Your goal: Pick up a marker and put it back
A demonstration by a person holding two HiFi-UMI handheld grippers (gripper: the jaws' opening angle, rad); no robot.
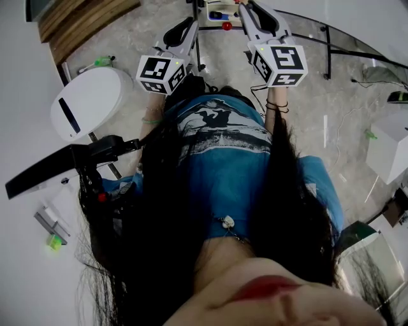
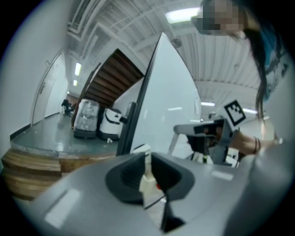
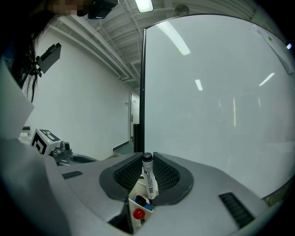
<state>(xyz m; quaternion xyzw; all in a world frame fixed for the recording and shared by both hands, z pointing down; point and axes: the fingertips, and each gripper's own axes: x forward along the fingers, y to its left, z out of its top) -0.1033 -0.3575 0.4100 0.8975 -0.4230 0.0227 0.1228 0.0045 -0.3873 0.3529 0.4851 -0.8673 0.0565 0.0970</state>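
My right gripper (image 3: 146,174) is shut on a white marker (image 3: 148,180) with a black cap, which stands nearly upright between the pads. Just below it is the whiteboard's tray (image 3: 132,220), holding a dark blue item (image 3: 142,201) and a red round piece (image 3: 138,214). The whiteboard (image 3: 207,92) rises right behind. In the head view both grippers are raised side by side toward the tray, the right gripper (image 1: 244,7) beside the left gripper (image 1: 191,22). My left gripper (image 2: 146,170) shows a narrow gap with only the pale tray seen through it, and it holds nothing.
A person's long dark hair and blue shirt (image 1: 223,153) fill the lower head view. A white rounded machine (image 1: 89,102) and a black stand (image 1: 64,162) are at the left. Wooden steps (image 1: 83,22) lie far left, and a white box (image 1: 389,146) sits at the right.
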